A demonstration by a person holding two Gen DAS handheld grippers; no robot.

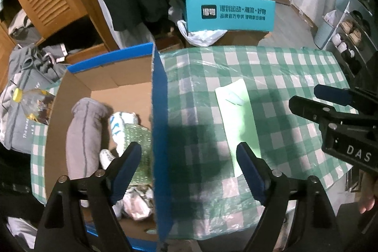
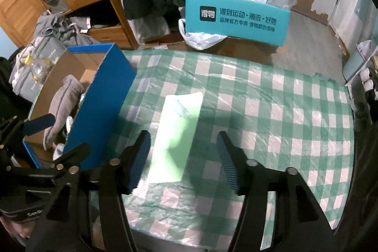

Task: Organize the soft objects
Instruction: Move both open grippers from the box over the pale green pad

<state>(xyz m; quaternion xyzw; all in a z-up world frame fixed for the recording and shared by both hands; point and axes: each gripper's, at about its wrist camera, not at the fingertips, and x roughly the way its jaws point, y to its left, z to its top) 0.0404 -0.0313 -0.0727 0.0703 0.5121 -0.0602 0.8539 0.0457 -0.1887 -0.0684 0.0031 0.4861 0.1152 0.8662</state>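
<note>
Left wrist view: left gripper (image 1: 189, 152), jaws wide and empty, straddles the wall of the blue-sided cardboard box (image 1: 160, 124); a rolled grey cloth (image 1: 82, 134) lies inside, seemingly already sorted.
Right wrist view: right gripper (image 2: 183, 152), jaws wide, poised over the pale green flat packet (image 2: 176, 134) on the green-checked table (image 2: 283, 110) right of the box, likely next.
</note>
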